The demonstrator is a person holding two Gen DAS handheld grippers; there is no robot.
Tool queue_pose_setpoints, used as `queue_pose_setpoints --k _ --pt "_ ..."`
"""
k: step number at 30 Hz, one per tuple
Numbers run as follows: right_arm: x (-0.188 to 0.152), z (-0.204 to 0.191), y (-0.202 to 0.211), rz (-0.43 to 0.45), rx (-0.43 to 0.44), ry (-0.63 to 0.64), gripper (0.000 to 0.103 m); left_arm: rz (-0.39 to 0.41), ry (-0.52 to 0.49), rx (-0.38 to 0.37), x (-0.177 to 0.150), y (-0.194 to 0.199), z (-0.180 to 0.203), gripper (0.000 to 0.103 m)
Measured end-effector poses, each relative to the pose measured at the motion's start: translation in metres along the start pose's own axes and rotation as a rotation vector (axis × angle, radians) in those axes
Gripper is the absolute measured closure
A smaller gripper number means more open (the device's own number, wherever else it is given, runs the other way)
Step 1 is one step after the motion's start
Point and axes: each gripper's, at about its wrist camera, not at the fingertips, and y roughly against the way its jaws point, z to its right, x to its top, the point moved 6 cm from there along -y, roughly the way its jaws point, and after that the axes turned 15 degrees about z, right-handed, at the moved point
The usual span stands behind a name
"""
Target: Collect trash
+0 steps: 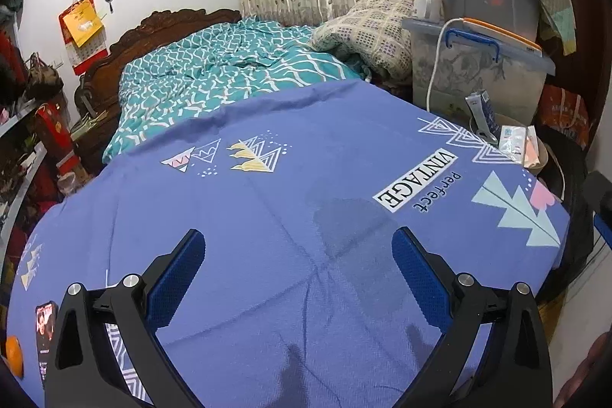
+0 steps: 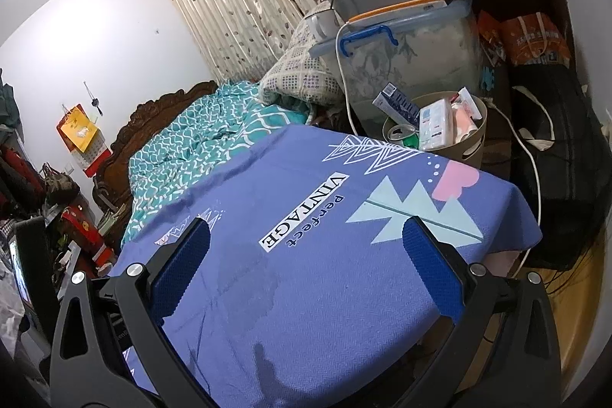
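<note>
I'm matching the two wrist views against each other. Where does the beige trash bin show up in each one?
Left wrist: the trash bin sits at the right edge, just beyond the blue cloth's far corner, mostly hidden.
Right wrist: upper right of centre, the trash bin shows fully, packed with wrappers.
Shared landmark: the VINTAGE label.

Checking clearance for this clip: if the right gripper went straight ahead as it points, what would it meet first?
Probably the blue printed cloth: the open right gripper points down across it, nothing between. Depth is unclear.
</note>
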Motion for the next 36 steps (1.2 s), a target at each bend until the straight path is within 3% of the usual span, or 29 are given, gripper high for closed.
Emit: queue_pose_setpoints --k 9,36 --pt "0.001 0.000 0.004 0.001 0.010 -0.006 0.003 -0.016 -0.024 0.031 -0.003 0.003 0.001 0.009" --pt "0.000 -0.004 0.011 0.013 0.018 -0.004 0.003 -0.027 -0.038 0.025 -0.003 0.013 0.008 0.009"
